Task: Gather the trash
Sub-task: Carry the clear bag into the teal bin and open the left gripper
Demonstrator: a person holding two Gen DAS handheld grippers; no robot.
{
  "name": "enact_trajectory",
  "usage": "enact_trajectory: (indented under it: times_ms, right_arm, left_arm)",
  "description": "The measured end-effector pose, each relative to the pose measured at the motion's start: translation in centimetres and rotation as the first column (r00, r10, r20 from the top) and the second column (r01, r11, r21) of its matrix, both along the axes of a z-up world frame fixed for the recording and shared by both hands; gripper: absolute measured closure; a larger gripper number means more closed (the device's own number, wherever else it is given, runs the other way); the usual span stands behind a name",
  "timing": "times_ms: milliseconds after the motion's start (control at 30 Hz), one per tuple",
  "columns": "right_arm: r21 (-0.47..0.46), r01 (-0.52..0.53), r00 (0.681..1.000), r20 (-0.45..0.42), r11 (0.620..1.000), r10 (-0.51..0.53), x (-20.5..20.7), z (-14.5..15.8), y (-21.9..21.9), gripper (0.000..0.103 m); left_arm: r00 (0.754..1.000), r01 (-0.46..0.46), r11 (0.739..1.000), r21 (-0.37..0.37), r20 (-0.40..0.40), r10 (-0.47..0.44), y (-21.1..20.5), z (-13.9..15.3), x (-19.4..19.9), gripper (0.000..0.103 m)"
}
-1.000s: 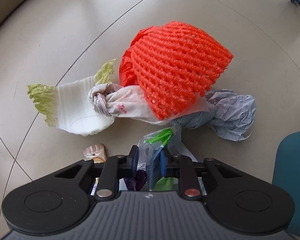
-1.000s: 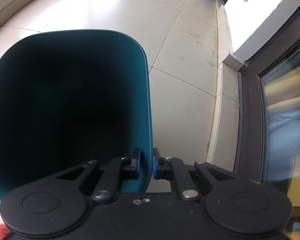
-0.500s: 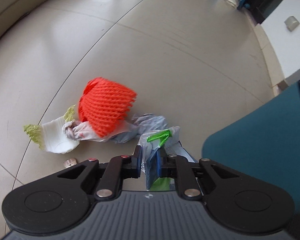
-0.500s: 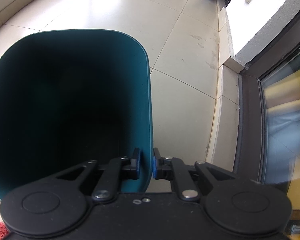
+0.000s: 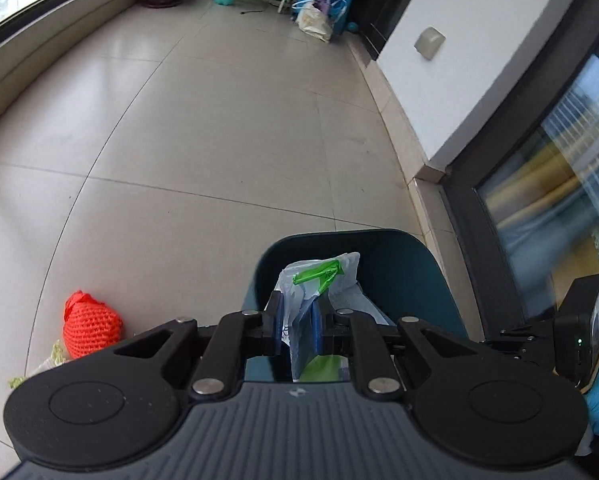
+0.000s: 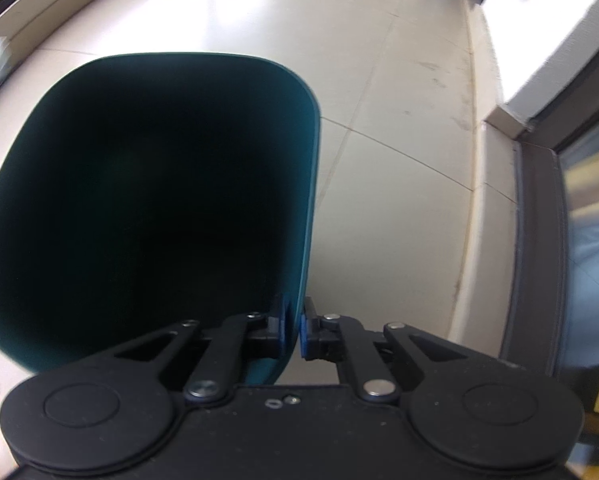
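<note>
Left wrist view alone shows the wide bare tiled floor [image 5: 203,152], the orange net bundle [image 5: 91,326] lying on it left of the teal bin [image 5: 403,264], and the plastic bag [image 5: 319,284] clamped between the left gripper [image 5: 297,326] fingers above the bin's mouth. Right wrist view alone shows the bin's dark interior, its near rim pinched by the closed right gripper [image 6: 293,330] fingers.
</note>
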State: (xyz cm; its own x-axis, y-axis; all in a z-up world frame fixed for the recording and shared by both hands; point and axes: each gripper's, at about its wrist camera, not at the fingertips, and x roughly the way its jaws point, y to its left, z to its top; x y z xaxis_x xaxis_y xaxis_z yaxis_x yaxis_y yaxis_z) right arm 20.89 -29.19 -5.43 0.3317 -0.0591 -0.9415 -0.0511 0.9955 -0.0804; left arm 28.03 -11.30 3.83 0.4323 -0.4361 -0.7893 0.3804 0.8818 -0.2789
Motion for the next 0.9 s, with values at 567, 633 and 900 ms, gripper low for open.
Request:
enact_trajectory:
  times_ms: [567, 633, 900]
  right_arm:
    - [-0.031, -0.034, 0.999, 0.000, 0.999, 0.034, -0.1, 0.0, 2.6, 0.096]
    - [-0.028, -0.031, 1.000, 0.002, 0.999, 0.031, -0.2, 0.0, 2.6, 0.096]
    - [-0.026, -0.030, 0.999, 0.009, 0.999, 0.030, -0.4, 0.0, 2.3, 0.096]
  left_arm:
    - [0.977, 0.166, 0.957, 0.239, -0.170, -0.128, -10.5, -9.8, 1.3, 0.090]
    - [0.976, 0.166, 0.952, 0.257, -0.179, -0.122, -10.9, -10.4, 1.4, 0.090]
    - [0.975, 0.156, 0.950, 0.270, -0.195, -0.105, -11.8, -11.9, 1.7, 0.075]
